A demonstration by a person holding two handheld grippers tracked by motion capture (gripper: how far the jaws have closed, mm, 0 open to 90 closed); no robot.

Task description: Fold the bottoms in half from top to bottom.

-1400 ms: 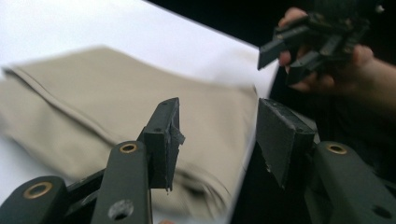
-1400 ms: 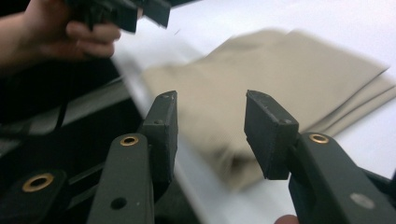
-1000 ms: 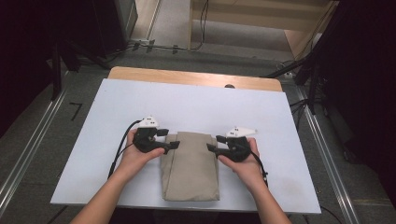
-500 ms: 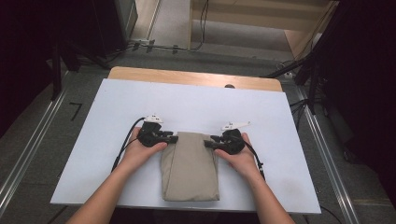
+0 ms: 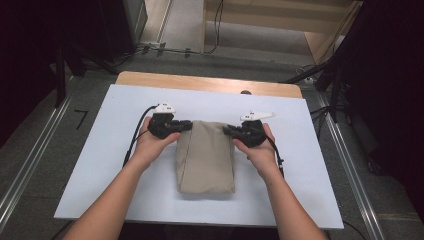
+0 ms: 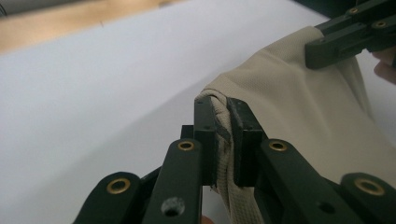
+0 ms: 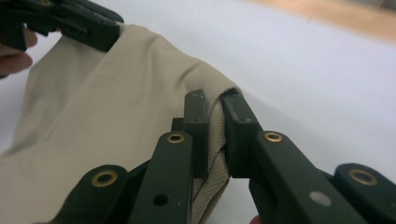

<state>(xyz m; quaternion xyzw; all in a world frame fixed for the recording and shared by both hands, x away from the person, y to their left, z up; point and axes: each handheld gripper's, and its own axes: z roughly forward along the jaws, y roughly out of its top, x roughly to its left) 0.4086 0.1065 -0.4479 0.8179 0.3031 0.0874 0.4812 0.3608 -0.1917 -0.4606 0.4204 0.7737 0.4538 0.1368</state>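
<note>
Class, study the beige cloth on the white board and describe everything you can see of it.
The beige cloth is a folded, finely woven fabric lying lengthwise on the white board. Its far corners are pinched, one by the left gripper, one by the right gripper, whose jaws have just been closing, and they look slightly raised. Its near end rests flat.

Black left gripper (image 5: 186, 126) and right gripper (image 5: 227, 131), brass rivets, white top plates, trailing black cables, bare forearms.

You had even overhead light on the white board (image 5: 310, 150), bright without glare, while the room around it sank into near black. Shadows under your hands were faint. In both gripper views the near jaws looked soft and the far background blurred.
</note>
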